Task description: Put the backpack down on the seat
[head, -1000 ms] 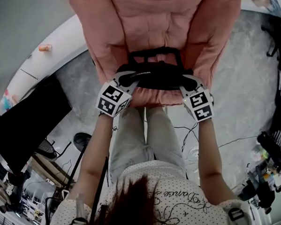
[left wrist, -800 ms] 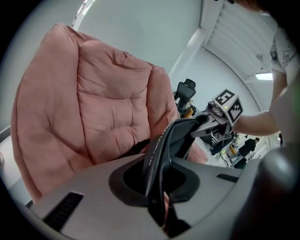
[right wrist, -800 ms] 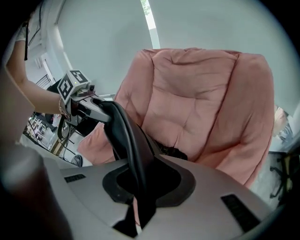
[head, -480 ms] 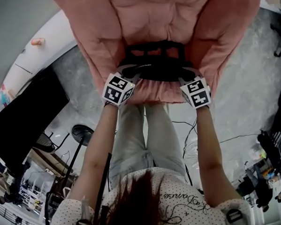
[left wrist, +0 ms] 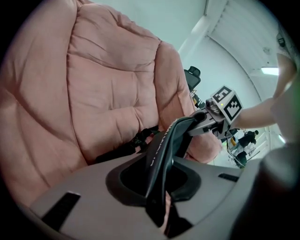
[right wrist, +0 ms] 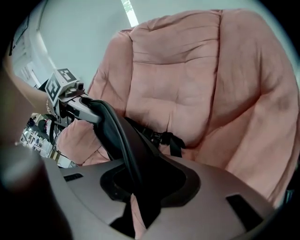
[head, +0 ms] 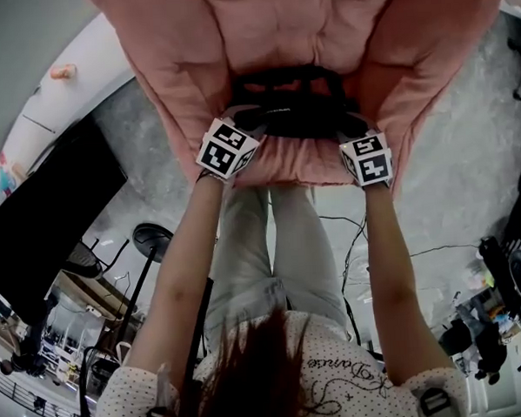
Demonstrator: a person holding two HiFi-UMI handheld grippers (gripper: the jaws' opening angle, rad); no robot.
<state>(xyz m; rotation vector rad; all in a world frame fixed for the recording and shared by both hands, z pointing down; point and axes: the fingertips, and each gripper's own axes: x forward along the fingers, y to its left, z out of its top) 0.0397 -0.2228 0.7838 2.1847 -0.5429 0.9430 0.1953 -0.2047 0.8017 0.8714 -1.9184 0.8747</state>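
Note:
A black backpack (head: 295,114) lies across the front of the pink padded chair's seat (head: 285,169), its straps toward the backrest (head: 277,28). My left gripper (head: 254,118) is at the pack's left end and my right gripper (head: 350,124) at its right end. In the left gripper view the pack's black top edge (left wrist: 161,150) runs through my left gripper (left wrist: 161,187), with pink cushion showing beside it. The right gripper view shows the same edge (right wrist: 122,140) between the jaws of my right gripper (right wrist: 140,187). Both pairs of jaws have just been opening and stand loose around the edge.
A black screen (head: 43,223) stands at the left with a round lamp base (head: 149,240) beside it. A curved white counter (head: 54,101) runs behind. Cables (head: 358,233) trail over the grey floor, and dark equipment (head: 502,321) crowds the right edge. The person's legs stand against the chair's front.
Both grippers have gone down toward the chair with the backpack between them. The pack now rests on the seat cushion, and the chair fills more of the head view.

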